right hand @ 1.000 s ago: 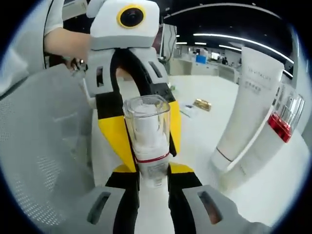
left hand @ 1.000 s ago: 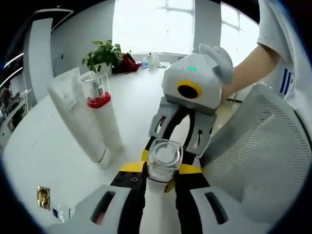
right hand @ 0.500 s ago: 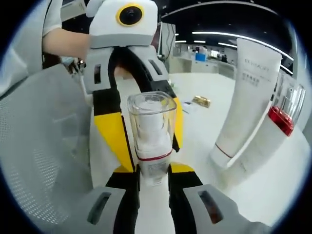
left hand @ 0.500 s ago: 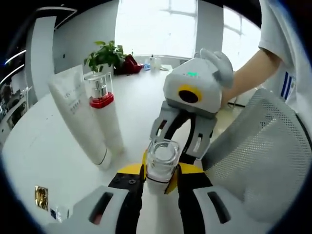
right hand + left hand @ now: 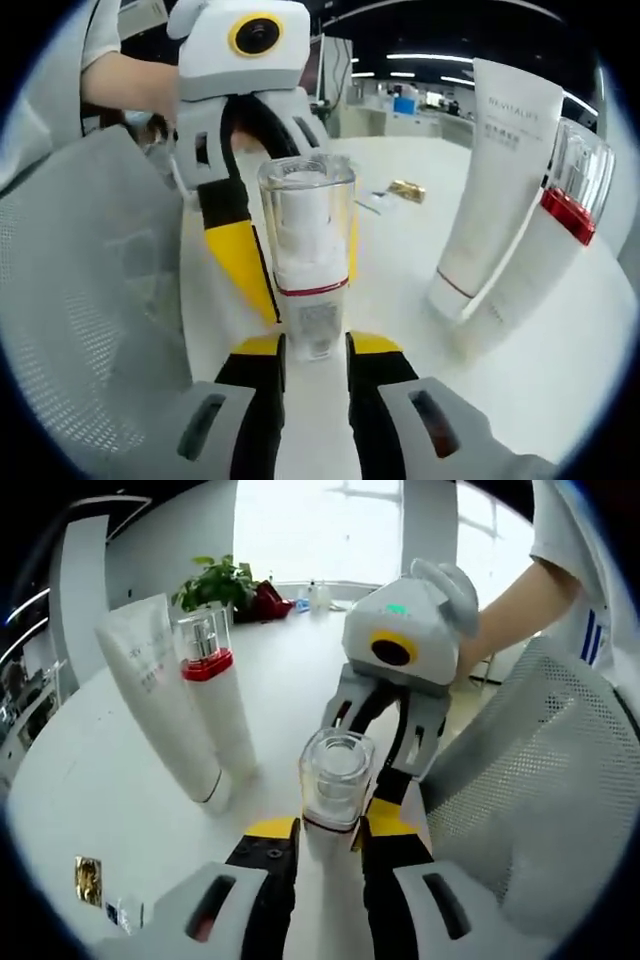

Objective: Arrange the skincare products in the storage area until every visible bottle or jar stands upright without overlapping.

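Clear-capped bottle [image 5: 336, 783] stands upright btwn both grippers, near the table edge by a grey mesh chair back [image 5: 545, 780]. Left gripper [image 5: 325, 837] has its yellow-tipped jaws closed on the bottle's lower body, w/ the clear cap above them. In the right gripper view the same bottle [image 5: 306, 255] shows a red band below the cap and a label low down; right gripper [image 5: 315, 350] jaws sit tight against its base from the opposite side, prob. gripping it too, though contact at the very base is hard to read under the fisheye bend. Each gripper shows in the other's view: right gripper [image 5: 388, 770] behind the bottle in the left gripper view, w/ a gloved hand [image 5: 452, 590] on top of it.

White tube [image 5: 160, 705] stands on its cap on the white table [image 5: 80, 790], and a red-collared pump bottle [image 5: 215, 700] stands just beside it, looks touching. Same pair in the right gripper view: tube [image 5: 500, 180], pump bottle [image 5: 545, 240]. Both are well apart from the held bottle. Small gold sachet [image 5: 88, 880] lies flat on the table near the left gripper. Potted plant [image 5: 220, 580] at the far table edge
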Available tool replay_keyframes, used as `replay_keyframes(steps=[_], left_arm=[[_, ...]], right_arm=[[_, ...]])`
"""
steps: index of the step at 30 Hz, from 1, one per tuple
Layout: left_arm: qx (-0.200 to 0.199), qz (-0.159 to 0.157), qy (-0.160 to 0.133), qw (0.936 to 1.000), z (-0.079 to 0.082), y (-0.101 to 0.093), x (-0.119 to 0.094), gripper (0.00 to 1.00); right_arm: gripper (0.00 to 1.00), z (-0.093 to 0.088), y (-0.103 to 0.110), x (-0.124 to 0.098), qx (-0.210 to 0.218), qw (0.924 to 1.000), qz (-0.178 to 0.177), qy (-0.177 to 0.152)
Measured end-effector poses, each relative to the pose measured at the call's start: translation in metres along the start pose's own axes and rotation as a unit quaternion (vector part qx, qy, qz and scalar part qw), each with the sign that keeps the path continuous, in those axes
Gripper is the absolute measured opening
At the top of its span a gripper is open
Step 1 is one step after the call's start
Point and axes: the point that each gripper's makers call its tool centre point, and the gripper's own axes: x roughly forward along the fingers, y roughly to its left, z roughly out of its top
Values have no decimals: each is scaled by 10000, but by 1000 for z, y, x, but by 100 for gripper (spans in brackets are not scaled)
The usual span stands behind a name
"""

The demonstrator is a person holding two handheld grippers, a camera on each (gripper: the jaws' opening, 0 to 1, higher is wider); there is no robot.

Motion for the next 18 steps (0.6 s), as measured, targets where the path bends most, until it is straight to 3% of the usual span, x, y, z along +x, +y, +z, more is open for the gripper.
replay_keyframes(steps=[12,18], left_arm=[[65,164,-88,9998,4,10,5,21],[68,199,-170,9996,8,20,11,21]], right_arm=[[26,-4,-5,-13,116,9997,-215,9],[34,-7,-7,-18,277,9991,-309,38]])
